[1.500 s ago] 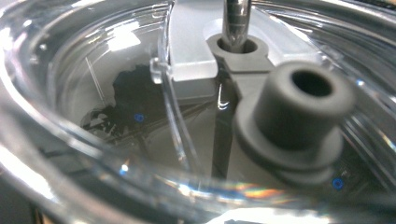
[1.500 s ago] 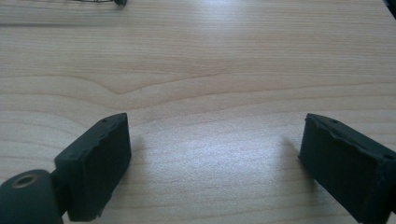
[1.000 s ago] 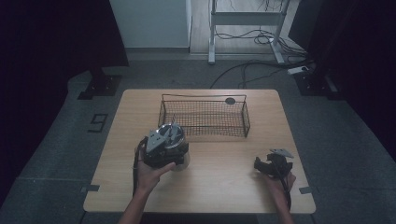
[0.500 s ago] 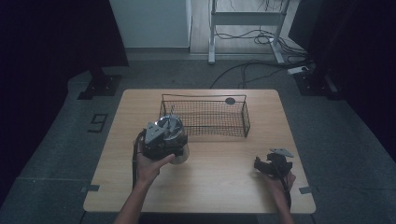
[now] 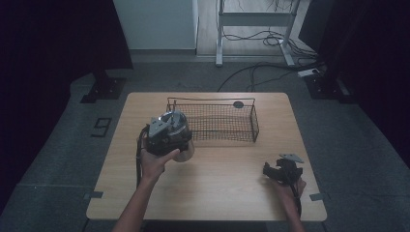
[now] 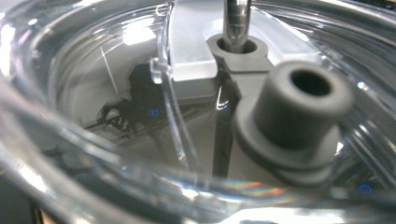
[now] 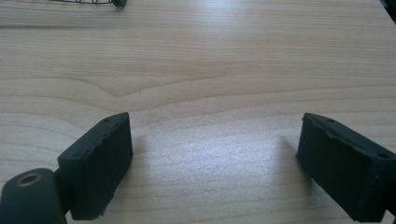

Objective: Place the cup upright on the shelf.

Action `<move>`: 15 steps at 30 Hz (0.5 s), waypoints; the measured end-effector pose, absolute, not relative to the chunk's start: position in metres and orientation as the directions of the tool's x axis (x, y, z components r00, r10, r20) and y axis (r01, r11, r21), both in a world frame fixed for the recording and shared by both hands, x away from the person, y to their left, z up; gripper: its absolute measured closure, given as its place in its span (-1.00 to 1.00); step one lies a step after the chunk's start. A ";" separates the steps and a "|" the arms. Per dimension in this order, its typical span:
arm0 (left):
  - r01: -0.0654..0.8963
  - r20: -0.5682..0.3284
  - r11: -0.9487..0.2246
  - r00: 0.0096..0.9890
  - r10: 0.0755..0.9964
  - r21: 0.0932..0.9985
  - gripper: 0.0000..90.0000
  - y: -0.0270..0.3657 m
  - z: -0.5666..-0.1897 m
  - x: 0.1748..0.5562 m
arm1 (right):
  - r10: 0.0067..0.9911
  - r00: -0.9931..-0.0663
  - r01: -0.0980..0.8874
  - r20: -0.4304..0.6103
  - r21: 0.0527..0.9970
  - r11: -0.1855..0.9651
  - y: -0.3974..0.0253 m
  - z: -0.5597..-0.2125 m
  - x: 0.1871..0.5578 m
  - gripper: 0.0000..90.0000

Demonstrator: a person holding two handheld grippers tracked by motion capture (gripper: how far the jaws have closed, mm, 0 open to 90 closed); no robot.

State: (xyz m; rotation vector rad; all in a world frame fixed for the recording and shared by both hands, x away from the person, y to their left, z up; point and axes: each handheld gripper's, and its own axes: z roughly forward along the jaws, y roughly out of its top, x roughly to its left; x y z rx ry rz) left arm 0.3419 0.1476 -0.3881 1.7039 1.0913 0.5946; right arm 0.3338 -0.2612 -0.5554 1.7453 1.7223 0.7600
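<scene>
Since 0.5 s ago the left gripper [image 5: 167, 135] has carried the clear plastic container [image 5: 183, 151] slightly nearer the wire basket [image 5: 212, 121], clamped on it. The right gripper [image 5: 282, 170] stays put near the table [image 5: 217, 193] edge, jaws spread, holding nothing.

Your left tongs [image 5: 167, 137] sit just before the wire basket's [image 5: 212, 121] left end, a clear container [image 5: 181, 153] against them; your right tongs [image 5: 280, 170] lie well right, on the table [image 5: 217, 193].
</scene>
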 end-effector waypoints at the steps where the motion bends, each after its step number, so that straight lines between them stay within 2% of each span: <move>1: 0.391 -0.101 -0.104 0.470 0.877 0.915 -0.92 0.148 -0.387 0.345 | 1.000 0.011 0.678 0.006 0.735 -0.012 -0.261 -0.555 0.334 -0.77; 15: 0.399 -0.109 -0.090 0.450 0.887 0.913 -0.92 0.147 -0.380 0.367 | 1.000 0.010 0.678 0.006 0.735 -0.012 -0.261 -0.555 0.334 -0.77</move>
